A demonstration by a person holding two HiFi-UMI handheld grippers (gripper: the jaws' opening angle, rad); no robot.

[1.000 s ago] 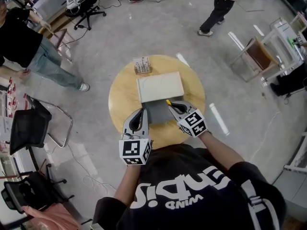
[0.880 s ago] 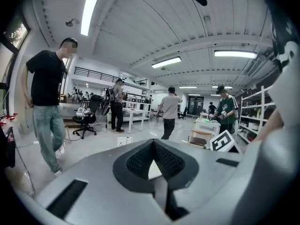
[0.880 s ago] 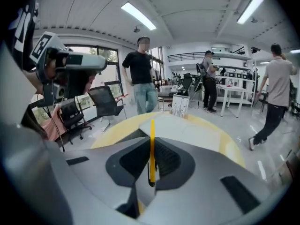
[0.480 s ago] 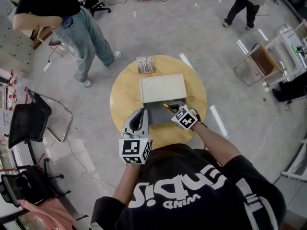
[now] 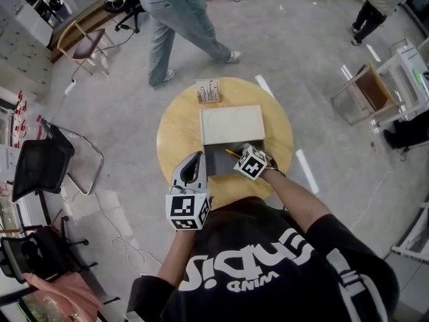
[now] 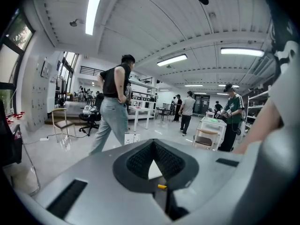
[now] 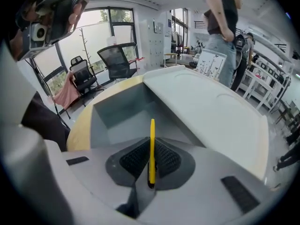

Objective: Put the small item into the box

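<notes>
— Two grippers, head view: where does each sit?
— Left gripper (image 5: 195, 159): over the table (image 5: 175, 136), just beside the grey box (image 5: 218, 161). Right gripper (image 5: 237, 154): above the box, whose lid (image 5: 231, 125) lies open behind it.
— Left gripper view?
— Jaws together, nothing held.
— Right gripper view?
— Jaws pinched on the thin yellow item (image 7: 152, 144), which points out over the box cavity.
— Hazard?
— If let go tilted, the item would probably strike the rim and roll out.

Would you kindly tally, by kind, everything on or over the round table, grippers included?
Grippers: 2 (left gripper, right gripper)
Grey box with pale lid: 1
Yellow stick, held by the right gripper: 1
Small rack: 1
Total: 5
</notes>
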